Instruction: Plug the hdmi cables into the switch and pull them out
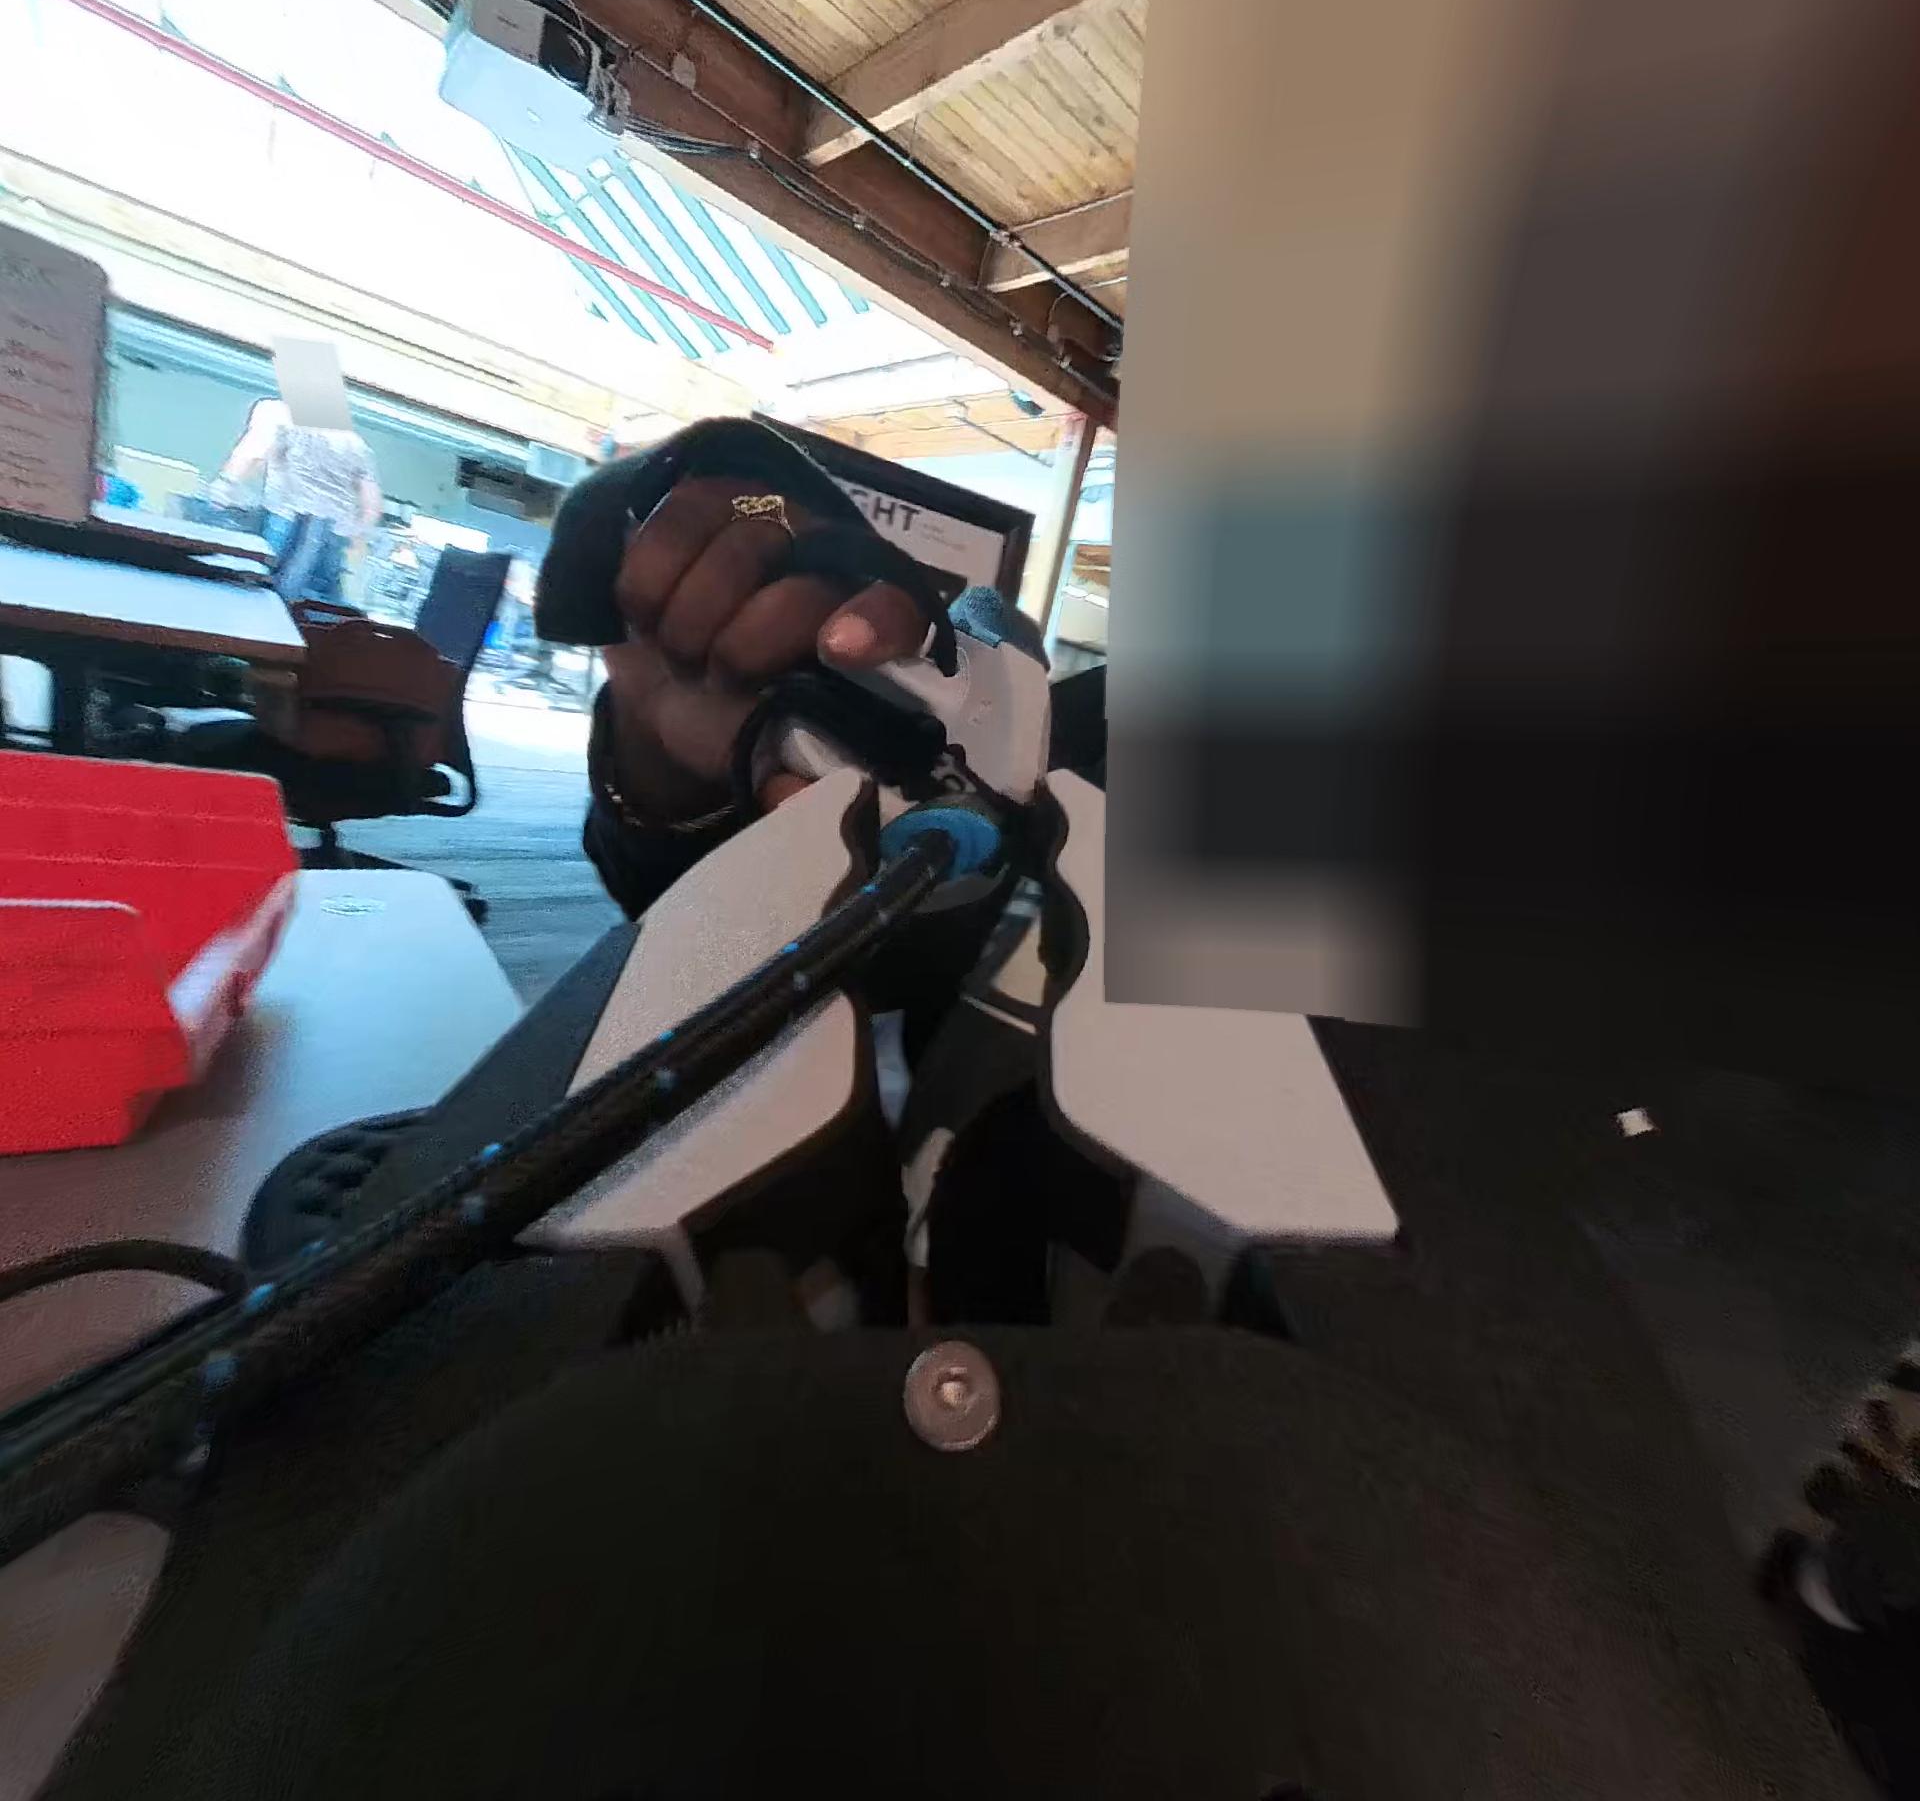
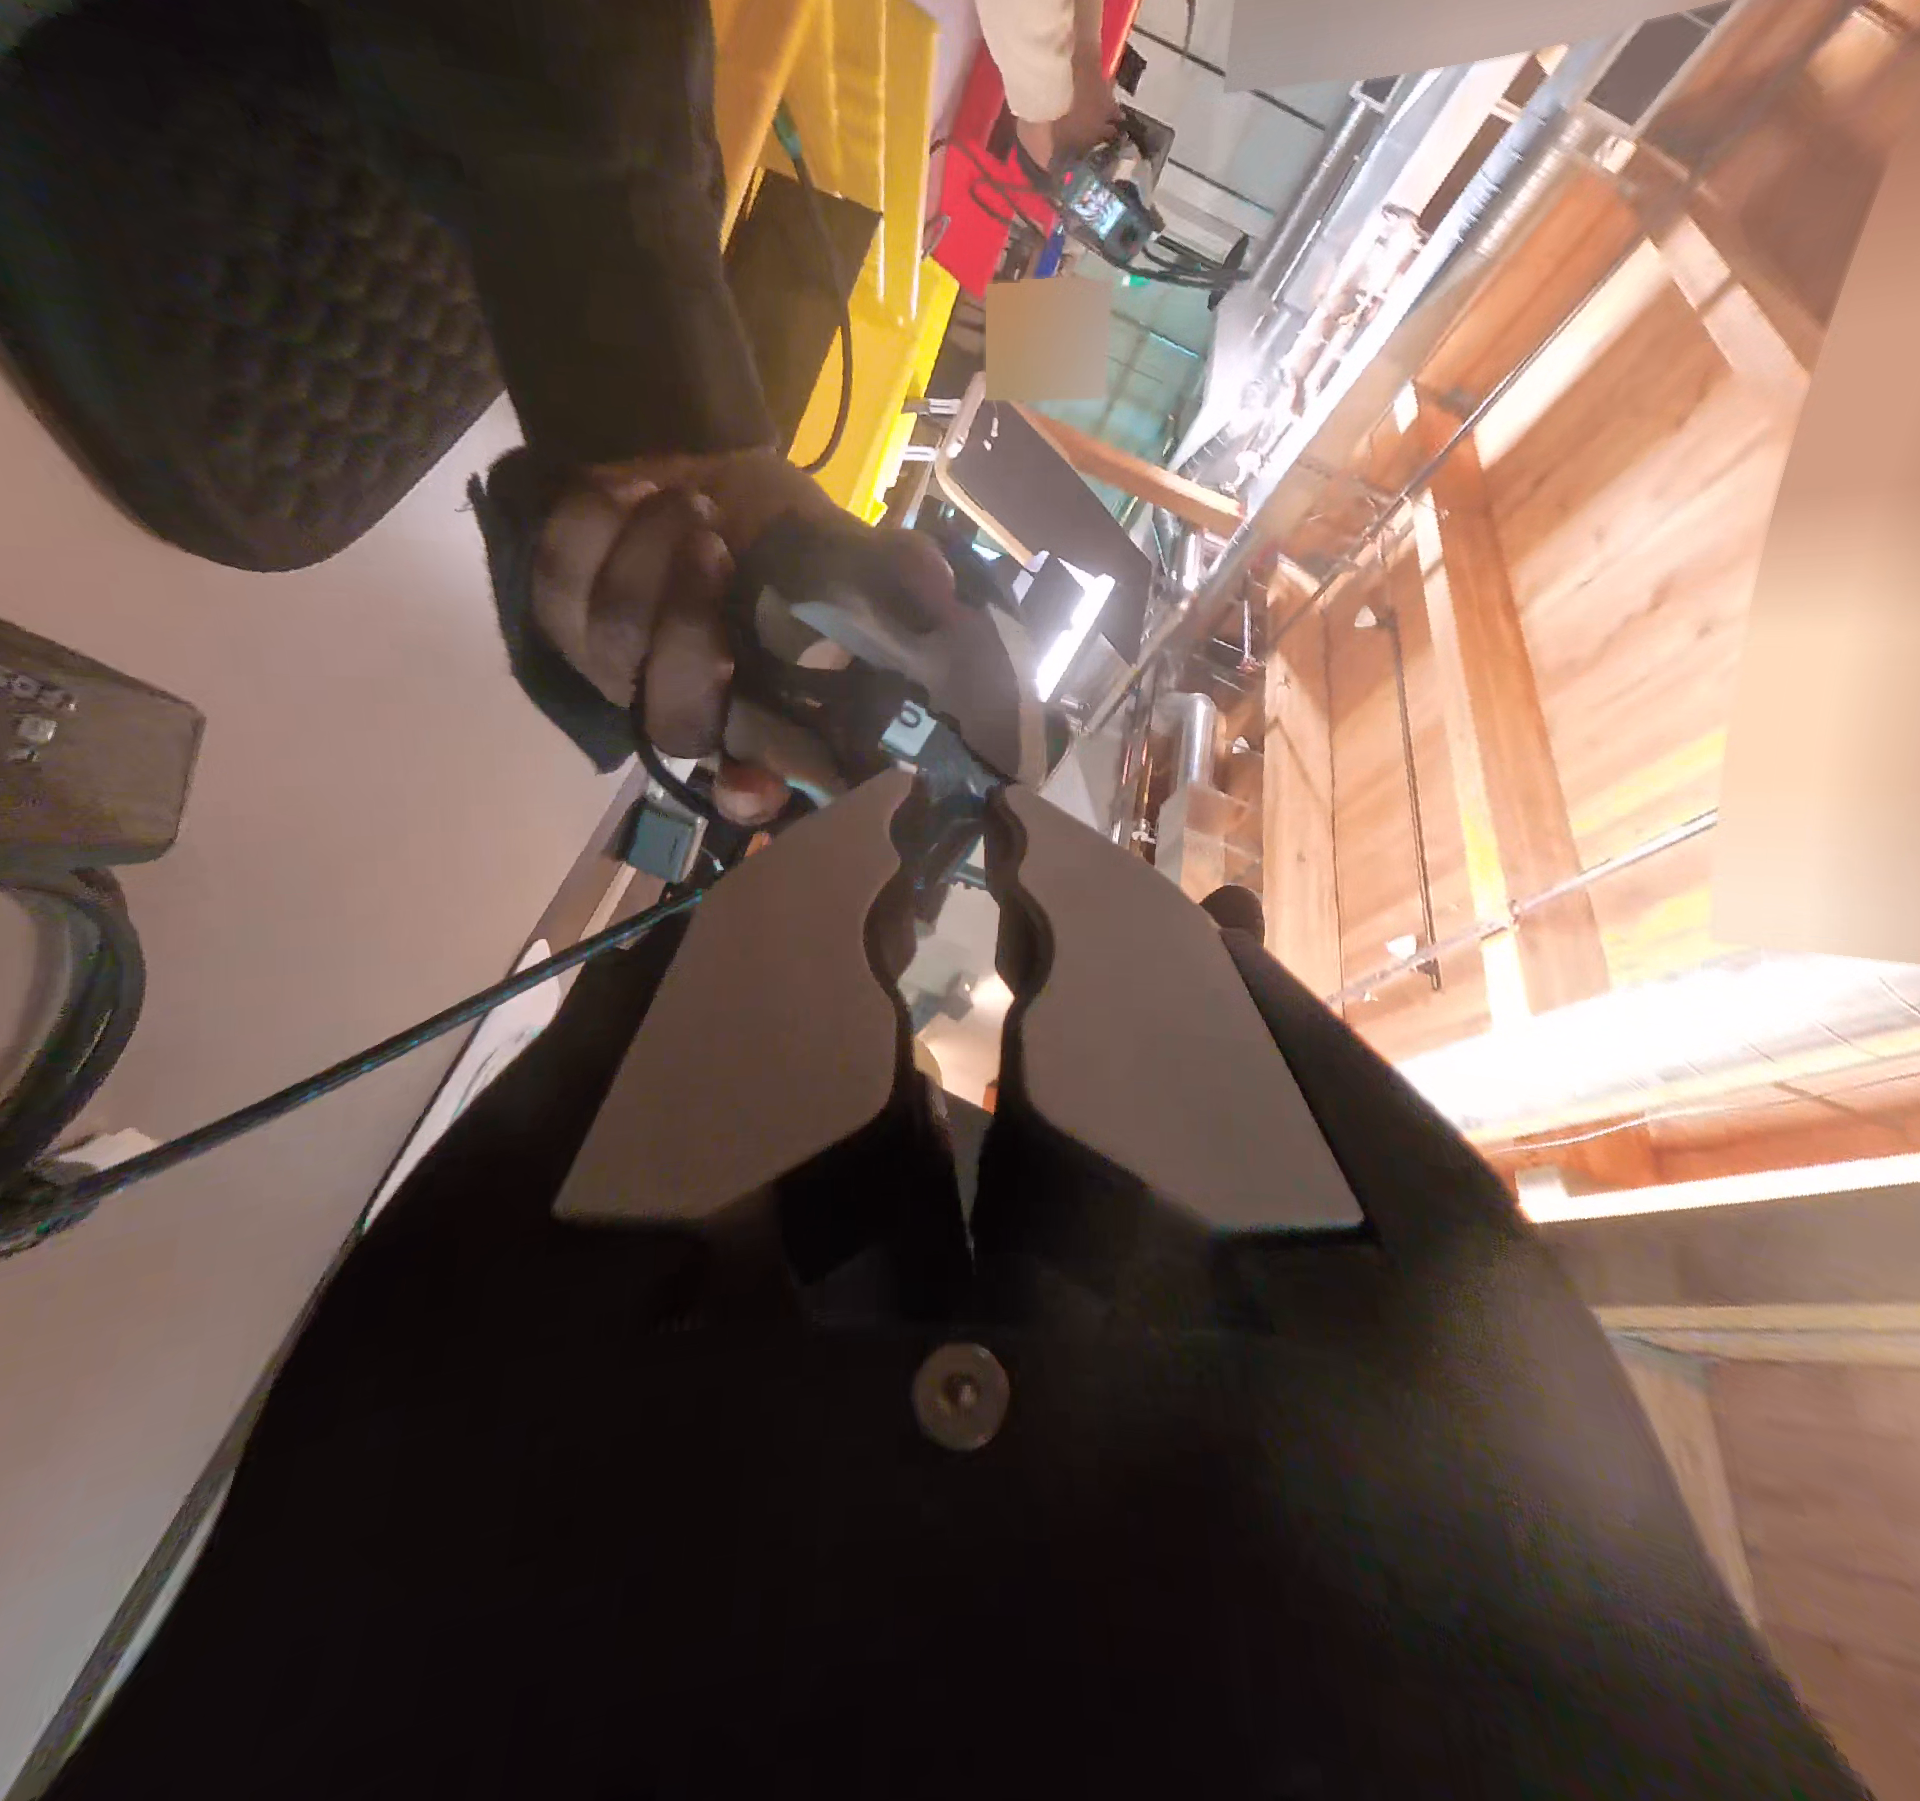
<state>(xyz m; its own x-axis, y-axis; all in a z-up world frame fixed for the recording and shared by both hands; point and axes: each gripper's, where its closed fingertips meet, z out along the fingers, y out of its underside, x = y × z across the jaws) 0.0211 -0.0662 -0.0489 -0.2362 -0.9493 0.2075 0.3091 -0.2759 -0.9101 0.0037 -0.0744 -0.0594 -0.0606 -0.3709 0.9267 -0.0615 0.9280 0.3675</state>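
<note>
Above the worktop (image 1: 395, 982), left tool (image 1: 951, 842) clamps the blue-collared plug end of a braided HDMI cable (image 1: 623, 1097), which trails down-left. Right tool (image 2: 951, 801) faces it tip to tip, jaws narrow; whether it grips the plug cannot be told. Switch (image 2: 83, 764) sits on the worktop, well apart.

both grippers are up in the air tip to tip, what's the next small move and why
Probably bring the left gripper down toward the switch. It pinches the braided cable at its blue-collared end up in the air, while the switch sits apart on the table.
</note>
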